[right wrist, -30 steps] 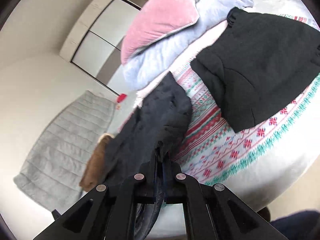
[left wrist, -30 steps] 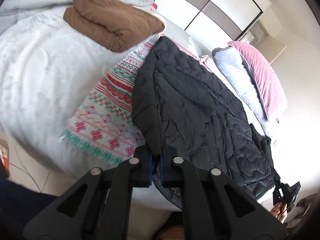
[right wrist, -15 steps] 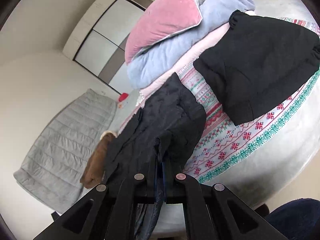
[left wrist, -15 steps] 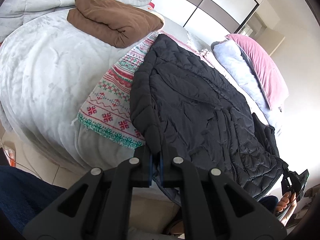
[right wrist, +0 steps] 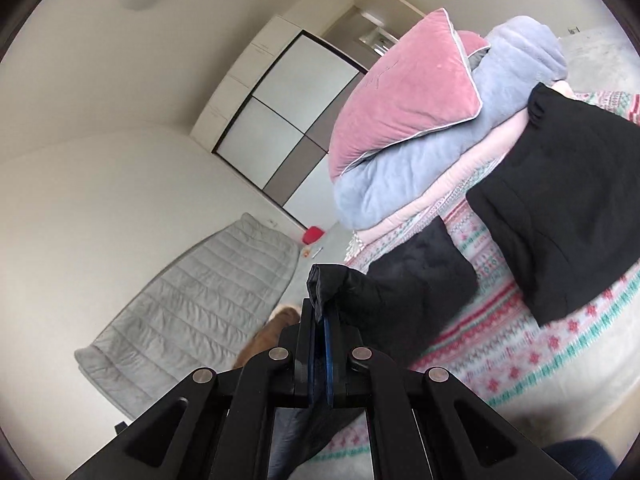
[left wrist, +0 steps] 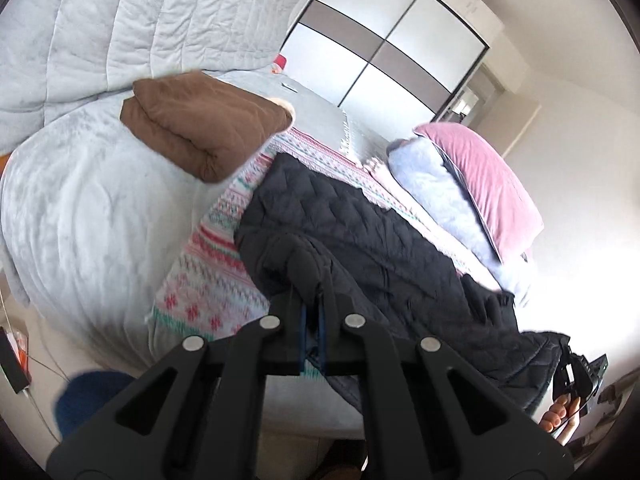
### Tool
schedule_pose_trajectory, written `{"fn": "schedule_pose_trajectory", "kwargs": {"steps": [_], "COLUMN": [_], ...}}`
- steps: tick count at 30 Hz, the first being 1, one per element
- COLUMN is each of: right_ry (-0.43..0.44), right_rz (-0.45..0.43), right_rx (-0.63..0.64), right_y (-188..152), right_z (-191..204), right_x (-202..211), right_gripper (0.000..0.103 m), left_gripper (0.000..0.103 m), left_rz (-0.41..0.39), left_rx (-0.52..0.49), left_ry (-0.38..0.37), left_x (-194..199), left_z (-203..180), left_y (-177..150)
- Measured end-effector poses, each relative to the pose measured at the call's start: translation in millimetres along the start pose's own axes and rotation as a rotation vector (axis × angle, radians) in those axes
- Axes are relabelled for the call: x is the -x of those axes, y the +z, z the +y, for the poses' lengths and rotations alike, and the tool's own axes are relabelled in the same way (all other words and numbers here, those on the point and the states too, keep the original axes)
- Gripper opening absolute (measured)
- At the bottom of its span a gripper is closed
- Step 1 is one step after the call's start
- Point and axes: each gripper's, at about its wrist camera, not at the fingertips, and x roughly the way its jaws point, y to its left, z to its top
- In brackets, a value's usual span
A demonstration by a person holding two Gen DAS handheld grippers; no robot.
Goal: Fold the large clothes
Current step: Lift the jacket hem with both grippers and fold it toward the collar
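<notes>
A black quilted jacket [left wrist: 360, 232] lies along a patterned red, white and green blanket [left wrist: 208, 276] on the bed. My left gripper [left wrist: 311, 304] is shut on the jacket's near edge, which bunches up over the fingers. In the right wrist view my right gripper [right wrist: 320, 320] is shut on another edge of the black quilted jacket [right wrist: 416, 276], lifted off the bed with a fold standing above the fingertips. That right gripper also shows at the far right of the left wrist view, held by a hand [left wrist: 560, 416].
A folded brown garment [left wrist: 204, 120] lies on the grey bedcover [left wrist: 80, 208]. Pink pillow [left wrist: 492, 184] on a light blue blanket [left wrist: 432, 184] sits at the far side. A flat black garment [right wrist: 568, 208] lies on the patterned blanket. Wardrobe [left wrist: 384, 48] behind; grey quilt [right wrist: 200, 308].
Both grippers have risen, lifting the jacket's near edge off the bed. The jacket now bunches at the left fingers and a fold stands above the right ones.
</notes>
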Motion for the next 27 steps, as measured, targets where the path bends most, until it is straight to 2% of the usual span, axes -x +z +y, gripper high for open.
{"fn": "schedule_pose_trajectory", "kwargs": {"steps": [7,10,13,14,17,20,22,24,26,27], "right_ry": [-0.008,-0.037,-0.089,-0.119,-0.262,-0.429,-0.494,-0.538,-0.618,-0.615], "right_rz": [0.014,0.014,0.009,0.008,0.020,0.067,0.123,0.187,0.214,0.211], "right_rx": [-0.038,-0.058,-0.098,-0.108,-0.082,-0.064,-0.083,-0.109,-0.123,-0.137], "right_y": [37.2,66.4,100.6,111.9,134.6,137.7,127.0,112.6,104.8,105.3], "right_z": [-5.8,-11.7,-24.2,-29.9,-48.4,-81.2,-114.1,-144.6,-169.7,-178.6], "right_x": [-78.7,-126.3,-181.5,-204.2,-280.2,-361.4,-408.9,-434.9,-443.5,-442.2], "right_gripper": [0.002,0.002,0.002,0.002,0.002,0.003,0.004,0.007,0.008,0.011], "left_gripper": [0.005,0.005,0.005,0.005,0.007,0.013,0.021,0.022,0.033,0.034], "left_rz": [0.033,0.028,0.036,0.037,0.068,0.123,0.171,0.220,0.193,0.208], "left_rx": [0.038,0.015,0.007,0.010,0.076,0.147,0.191,0.235,0.251,0.234], "left_ry": [0.023,0.062,0.122,0.139,0.202,0.237,0.266,0.274,0.274,0.286], "left_x": [-60.3,-97.8,-153.6,-169.0,-259.3,-346.5,-398.5,-427.1,-433.4,-435.9], "left_z": [-14.1,-34.0,-50.8,-52.7,-49.7,-34.4,-18.1,1.8,13.8,16.5], "left_y": [57.7,99.6,145.1,154.6,192.8,203.9,197.5,188.4,183.2,183.6]}}
